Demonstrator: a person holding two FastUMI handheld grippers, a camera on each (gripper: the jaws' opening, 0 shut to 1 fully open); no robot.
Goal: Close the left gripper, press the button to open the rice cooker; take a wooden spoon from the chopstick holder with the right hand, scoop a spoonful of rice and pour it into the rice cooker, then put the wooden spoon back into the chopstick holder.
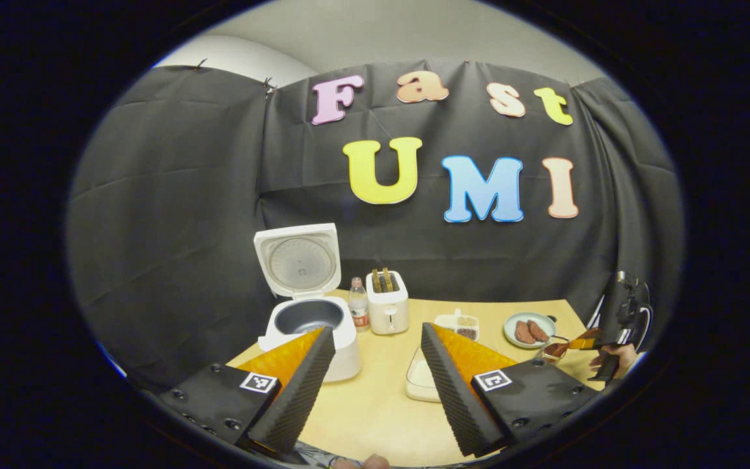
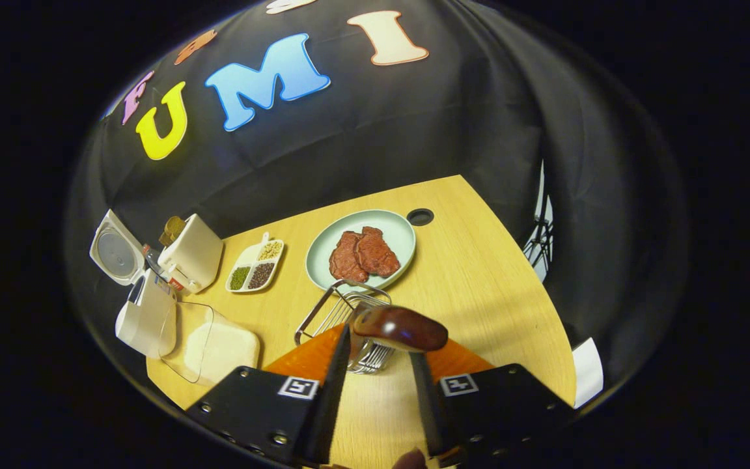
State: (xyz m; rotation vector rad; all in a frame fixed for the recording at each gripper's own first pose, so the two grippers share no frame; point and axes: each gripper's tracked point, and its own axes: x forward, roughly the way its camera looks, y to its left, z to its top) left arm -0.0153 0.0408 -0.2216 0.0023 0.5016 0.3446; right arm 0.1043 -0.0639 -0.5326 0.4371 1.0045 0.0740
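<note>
The white rice cooker (image 1: 310, 326) stands open at the table's left with its lid (image 1: 297, 260) raised and the dark pot bare. My left gripper (image 1: 378, 332) hovers open in front of it, holding nothing. A clear box of white rice (image 1: 419, 381) lies partly behind its right finger. In the right gripper view, the wire chopstick holder (image 2: 342, 316) sits near the table's front, and the brown end of the wooden spoon (image 2: 401, 329) rises from it. My right gripper (image 2: 380, 345) is shut on that end. The rice box (image 2: 212, 345) and the cooker (image 2: 144, 312) lie to its left.
A white toaster (image 1: 387, 299) and a small bottle (image 1: 358, 303) stand behind the cooker. A sectioned dish of beans (image 2: 256, 267) and a pale plate with meat slices (image 2: 362, 251) lie mid-table. The table's right edge (image 2: 544, 306) is close, and a round hole (image 2: 420, 217) sits by the far edge.
</note>
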